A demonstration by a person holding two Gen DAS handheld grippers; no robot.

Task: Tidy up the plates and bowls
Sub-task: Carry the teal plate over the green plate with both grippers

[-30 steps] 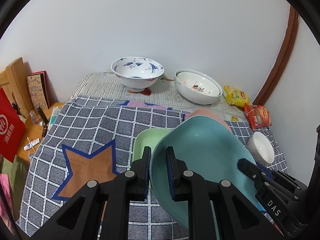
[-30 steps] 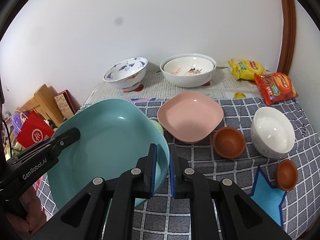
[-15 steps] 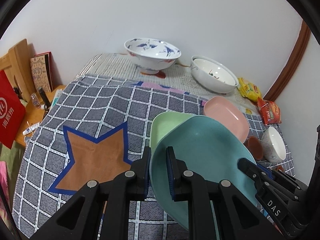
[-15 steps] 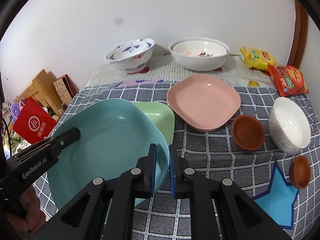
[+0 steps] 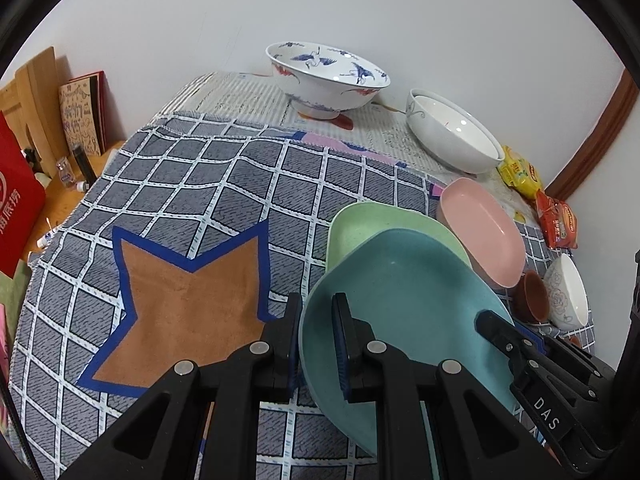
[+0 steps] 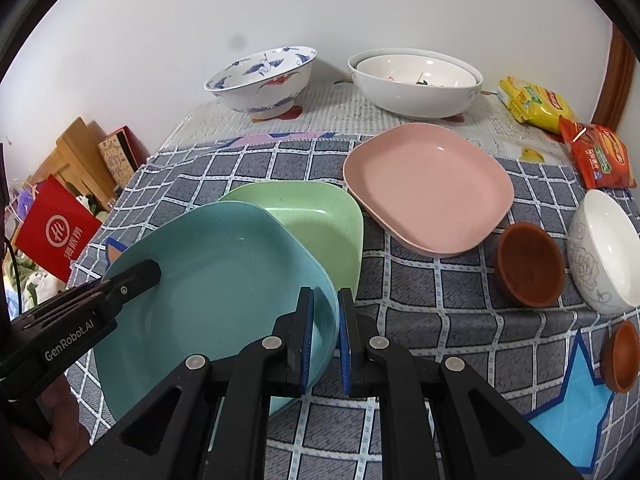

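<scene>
We hold the teal rounded-square plastic plate [image 5: 404, 300] by two opposite rims: our left gripper [image 5: 316, 336] has its jaws closed down on the near rim on one side, and our right gripper [image 6: 325, 332] has its jaws pinched on the rim on the other. The teal plate sits tilted above the checked grey tablecloth [image 5: 192, 192], its far edge overlapping the pale green rounded-square plate [image 6: 316, 220], which lies on the cloth just behind it.

Beyond the teal plate and to its right lies the pink rounded-square plate [image 6: 428, 184], close beside the green one. Right of the teal plate stand a small brown clay cup [image 6: 530, 264], a white floral bowl [image 6: 608, 248] touching or nearly touching it, and a second brown cup [image 6: 622, 356] nearer to us. Far behind the teal plate, by the wall, stand a blue-and-white crane-patterned bowl [image 5: 326, 76] and a large white bowl [image 6: 416, 80] with another nested inside. Yellow [image 6: 534, 104] and red snack packets [image 6: 598, 156] lie behind the white floral bowl.

The teal plate hides most of the green plate and part of the brown star patch [image 5: 188, 300]; whether the two plates touch we cannot tell.
</scene>
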